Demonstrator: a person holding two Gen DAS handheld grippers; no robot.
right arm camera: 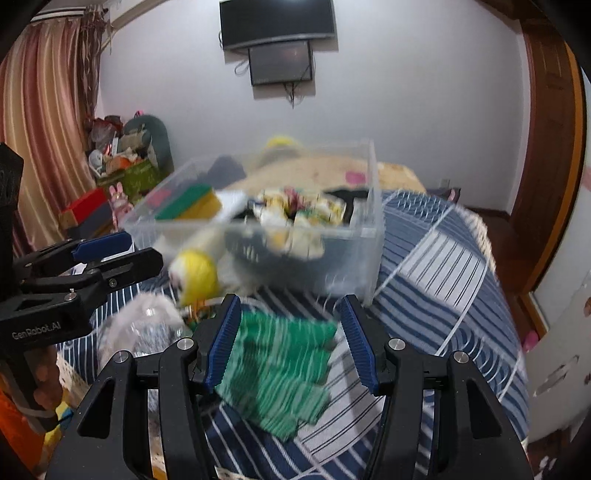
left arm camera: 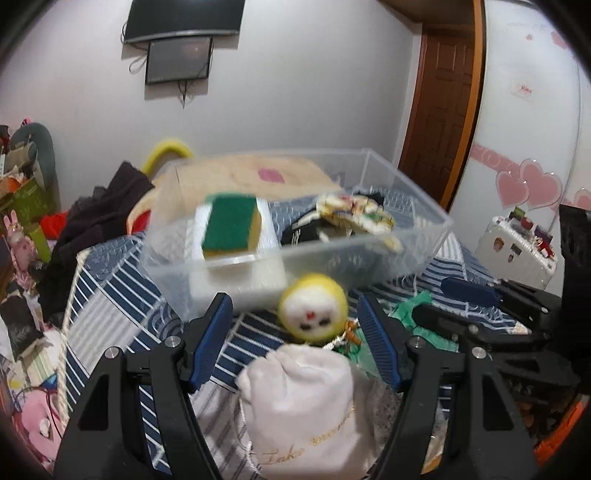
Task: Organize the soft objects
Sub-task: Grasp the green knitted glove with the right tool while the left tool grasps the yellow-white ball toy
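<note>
Both grippers hang over a bed covered with a blue-and-white striped quilt (right arm camera: 436, 258).

**Left gripper** (left arm camera: 295, 332): jaws spread wide, gripping nothing. A white drawstring pouch (left arm camera: 306, 410) lies between and just below the fingers, on the quilt. A yellow-and-white plush ball (left arm camera: 314, 306) with a small face rests just beyond the pouch, against the front wall of the bin.

**Right gripper** (right arm camera: 288, 339): jaws spread wide, gripping nothing. A green knitted cloth (right arm camera: 280, 373) lies crumpled on the quilt between the fingers; whether either finger touches it cannot be told, because the view is blurred.

**Bin** (left arm camera: 406, 236): a clear plastic container standing on the quilt beyond both grippers. It holds:
- a green-and-yellow sponge (left arm camera: 231, 225), on the left side, lying on something white;
- a bundle of patterned fabric (left arm camera: 354, 214) on the right side, over dark fabric.

**Surroundings**: a wall-mounted screen (right arm camera: 277, 22) hangs on the far wall. A wooden door (left arm camera: 443, 110) stands to the right. Curtains (right arm camera: 44, 110) hang at the left in the right wrist view.
</note>
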